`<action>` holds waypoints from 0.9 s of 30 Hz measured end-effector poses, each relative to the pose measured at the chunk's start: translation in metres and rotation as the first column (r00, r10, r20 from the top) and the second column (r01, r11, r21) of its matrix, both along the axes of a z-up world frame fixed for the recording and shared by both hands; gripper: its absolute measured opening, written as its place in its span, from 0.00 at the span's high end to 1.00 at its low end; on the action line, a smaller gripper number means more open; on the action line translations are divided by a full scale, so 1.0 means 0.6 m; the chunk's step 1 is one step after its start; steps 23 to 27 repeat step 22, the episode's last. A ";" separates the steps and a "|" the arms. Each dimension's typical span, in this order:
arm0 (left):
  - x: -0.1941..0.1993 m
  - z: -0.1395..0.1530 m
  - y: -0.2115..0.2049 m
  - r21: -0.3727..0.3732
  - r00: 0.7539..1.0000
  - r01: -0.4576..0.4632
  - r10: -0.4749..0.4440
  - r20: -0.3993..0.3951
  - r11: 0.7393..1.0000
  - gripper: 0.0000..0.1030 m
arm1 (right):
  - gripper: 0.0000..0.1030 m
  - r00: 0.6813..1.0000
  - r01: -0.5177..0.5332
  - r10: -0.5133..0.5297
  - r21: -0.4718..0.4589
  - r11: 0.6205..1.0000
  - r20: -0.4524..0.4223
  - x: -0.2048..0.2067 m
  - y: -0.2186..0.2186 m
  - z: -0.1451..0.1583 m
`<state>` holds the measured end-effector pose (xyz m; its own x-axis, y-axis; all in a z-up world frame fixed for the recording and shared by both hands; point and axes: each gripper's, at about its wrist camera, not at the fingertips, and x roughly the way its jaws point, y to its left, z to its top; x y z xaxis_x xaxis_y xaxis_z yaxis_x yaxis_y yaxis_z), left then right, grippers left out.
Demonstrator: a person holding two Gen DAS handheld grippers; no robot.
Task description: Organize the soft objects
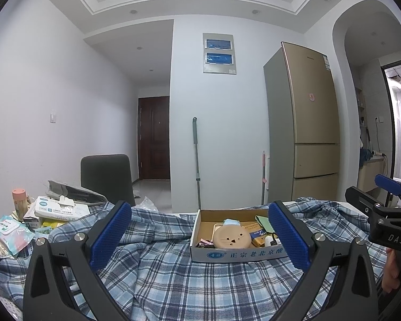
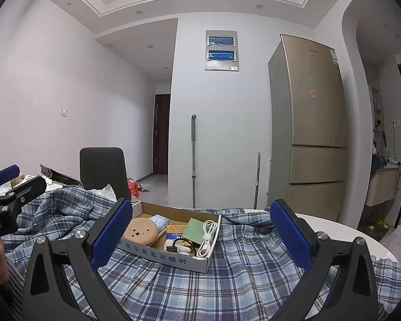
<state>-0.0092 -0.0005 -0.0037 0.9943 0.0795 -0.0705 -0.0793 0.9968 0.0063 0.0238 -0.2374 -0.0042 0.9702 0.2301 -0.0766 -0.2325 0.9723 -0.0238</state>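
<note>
over a white table (image 2: 361,243), a blue plaid shirt (image 1: 200,275) lies spread and rumpled beneath both grippers. the left gripper (image 1: 200,236) and right gripper (image 2: 200,236) hover with fingers wide, holding nothing. a cardboard box (image 1: 235,254) of small items sits on the shirt's far side.

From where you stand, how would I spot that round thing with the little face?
Find the blue plaid cloth spread over the table, then the open cardboard box resting on it. The tan round case lies at the box's left end, beside a white cable and a green card; only it bears a drawn animal face.
</note>
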 end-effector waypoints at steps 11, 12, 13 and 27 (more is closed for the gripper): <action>-0.001 0.001 0.000 0.003 1.000 -0.001 0.001 0.000 1.000 0.00 | 0.00 1.000 0.004 -0.004 0.000 1.000 0.000 0.000 -0.003 0.001; 0.000 0.001 -0.001 0.002 1.000 -0.001 0.001 -0.001 1.000 0.00 | 0.00 1.000 0.005 -0.005 0.001 1.000 0.001 -0.001 -0.005 0.002; 0.000 0.001 -0.001 0.002 1.000 -0.001 0.001 -0.001 1.000 0.00 | 0.00 1.000 0.004 -0.004 0.002 1.000 0.001 -0.001 -0.007 0.002; -0.001 0.001 0.000 0.001 1.000 0.000 0.000 -0.003 1.000 0.00 | 0.00 1.000 0.005 -0.005 0.000 1.000 0.004 -0.002 -0.006 0.003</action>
